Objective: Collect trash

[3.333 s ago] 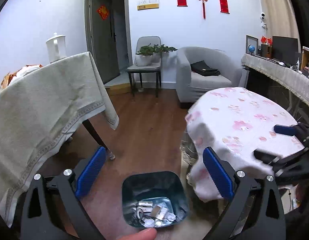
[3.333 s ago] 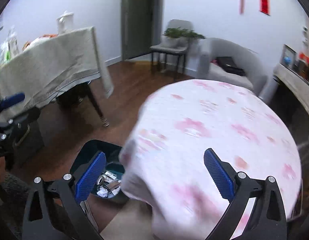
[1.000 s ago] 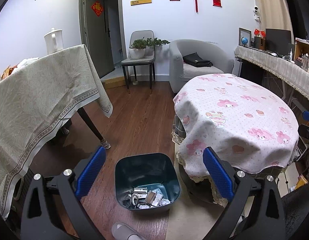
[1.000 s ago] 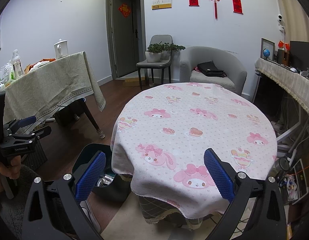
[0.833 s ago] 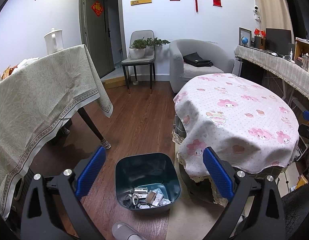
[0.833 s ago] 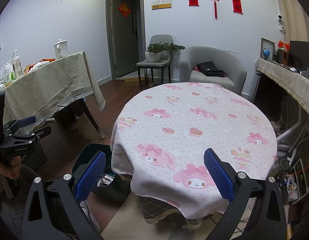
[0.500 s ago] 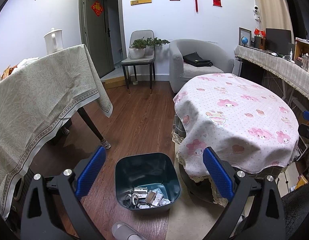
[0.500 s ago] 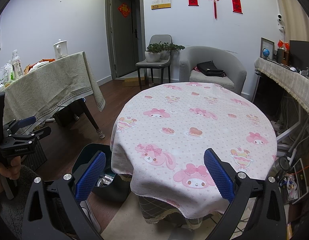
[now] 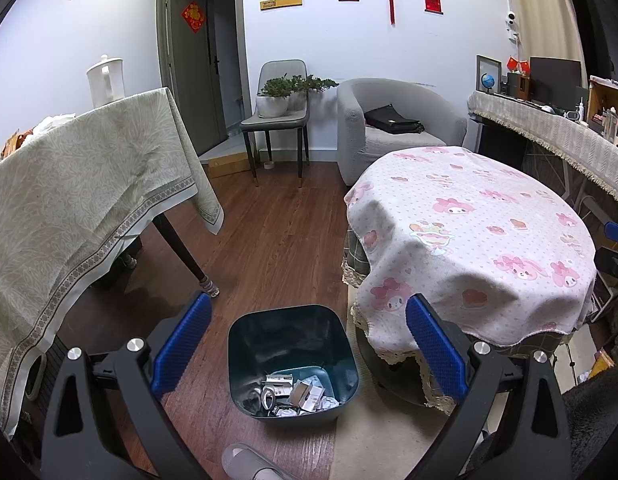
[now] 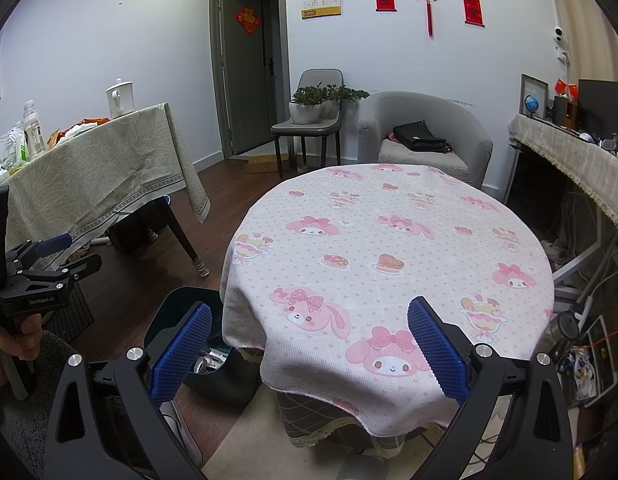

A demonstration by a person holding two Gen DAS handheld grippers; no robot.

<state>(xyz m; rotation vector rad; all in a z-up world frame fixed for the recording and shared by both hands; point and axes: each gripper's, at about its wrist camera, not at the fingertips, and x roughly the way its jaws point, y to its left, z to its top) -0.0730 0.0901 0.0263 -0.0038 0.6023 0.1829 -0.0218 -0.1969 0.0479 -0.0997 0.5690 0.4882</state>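
Note:
A dark teal trash bin [image 9: 293, 356] stands on the wood floor beside the round table, with paper scraps and small trash [image 9: 293, 394] at its bottom. My left gripper [image 9: 309, 344] is open and empty, held above the bin. My right gripper [image 10: 309, 344] is open and empty, over the near edge of the round table with the pink cartoon cloth [image 10: 389, 248]. The bin [image 10: 177, 312] shows partly at the table's left in the right wrist view. The left gripper [image 10: 49, 264] also shows there at far left.
A larger table with a grey-green cloth [image 9: 69, 200] stands to the left, with bottles and a white kettle [image 10: 119, 98] on it. A grey armchair [image 9: 393, 128], a chair with plants [image 9: 281, 108] and a cluttered side counter [image 9: 557, 132] line the back and right.
Since 3.3 s ago both grippers rose and pulled back from the bin and table edge. Over the last second nothing has visibly moved.

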